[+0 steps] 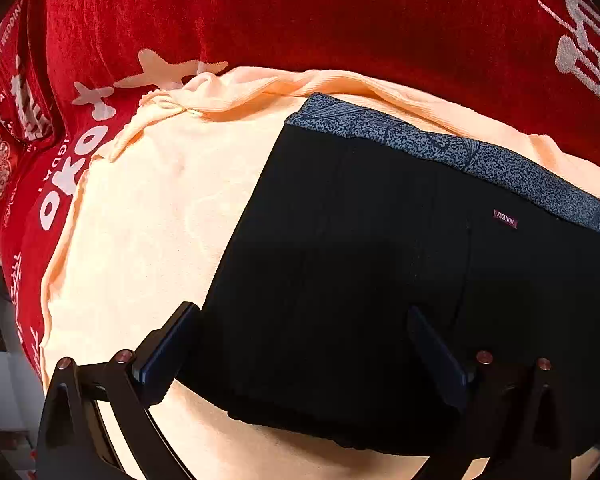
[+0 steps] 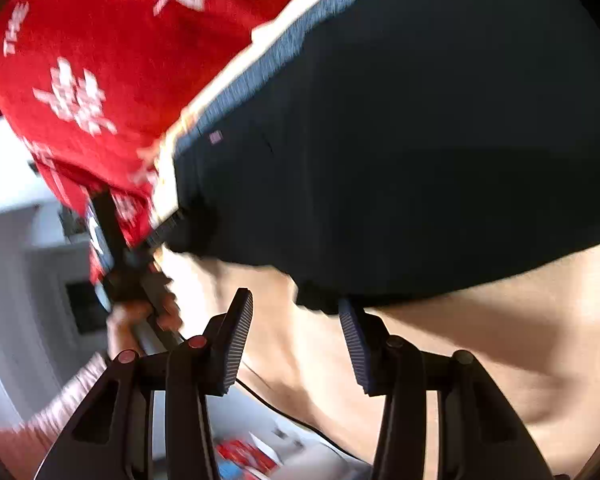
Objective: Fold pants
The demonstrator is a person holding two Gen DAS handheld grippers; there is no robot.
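Black pants with a speckled grey waistband lie folded on a peach cloth. A small "FASHION" tag sits below the waistband. My left gripper is open, its jaws straddling the pants' near left edge. In the right wrist view the pants fill the upper right, blurred. My right gripper is open just off the pants' lower edge, with the left gripper seen at the pants' corner.
A red blanket with white lettering lies under the peach cloth and beyond it. A hand holds the left gripper's handle. A black cable and papers lie on the floor below.
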